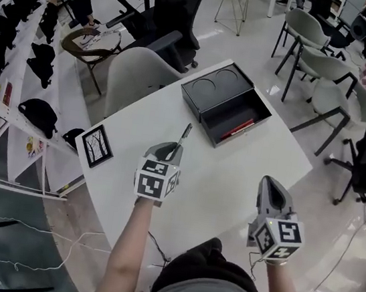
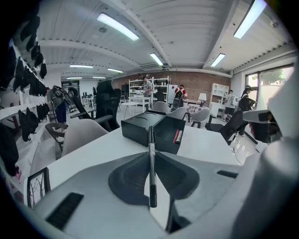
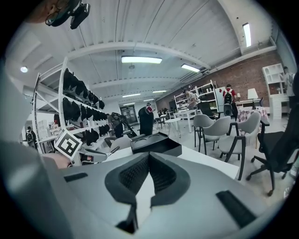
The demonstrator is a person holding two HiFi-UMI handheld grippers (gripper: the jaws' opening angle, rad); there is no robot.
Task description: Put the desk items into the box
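We see a white desk (image 1: 253,179) filling the middle of the head view. On its far part, in the upper centre of the frame, sits the black box (image 1: 215,86) with its tray open. Our left tool (image 1: 172,148), left of centre, pinches a dark pen (image 1: 183,135) between its jaws. The pen sticks out past the tips toward the box, above the desk. Our right tool (image 1: 271,183), at lower right, has its jaws pressed together with nothing between them. A small framed picture (image 1: 96,145) lies at the desk's left edge. A red marker (image 1: 238,128) lies in the box's tray.
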